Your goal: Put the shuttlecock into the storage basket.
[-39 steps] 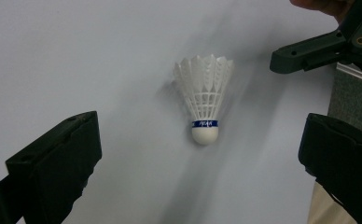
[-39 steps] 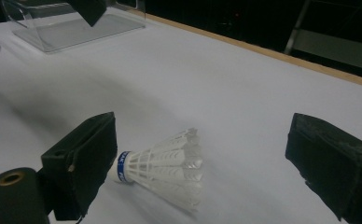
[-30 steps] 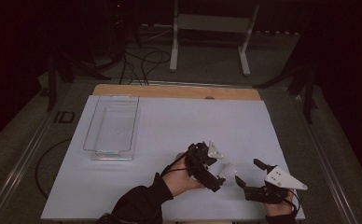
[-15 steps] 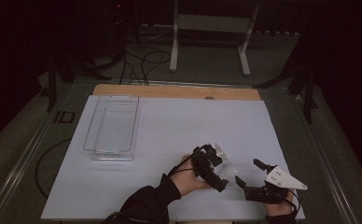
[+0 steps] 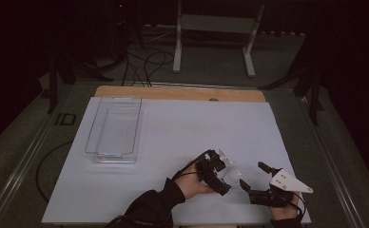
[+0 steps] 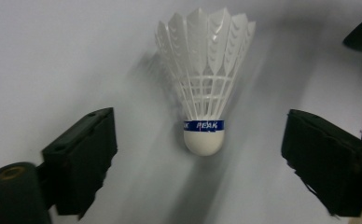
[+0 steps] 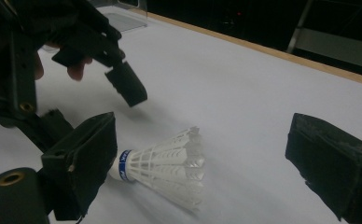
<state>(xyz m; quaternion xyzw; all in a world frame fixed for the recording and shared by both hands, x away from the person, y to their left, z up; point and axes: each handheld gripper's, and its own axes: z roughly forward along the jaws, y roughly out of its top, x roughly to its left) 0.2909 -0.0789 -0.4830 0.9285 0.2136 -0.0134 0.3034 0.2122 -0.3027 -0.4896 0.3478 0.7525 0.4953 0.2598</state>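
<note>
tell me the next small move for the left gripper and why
Probably lower a little more and finish closing. The shuttlecock lies on the white table between the left gripper jaws, which have just been closing but stand clear of its cork on both sides.

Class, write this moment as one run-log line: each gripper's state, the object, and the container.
left gripper: open, closing around shuttlecock | right gripper: open, beside it | shuttlecock: lying on table | clear bin: apart, far left

One shuttlecock (image 6: 204,88), one clear tray (image 5: 113,129), two hand-held grippers
</note>
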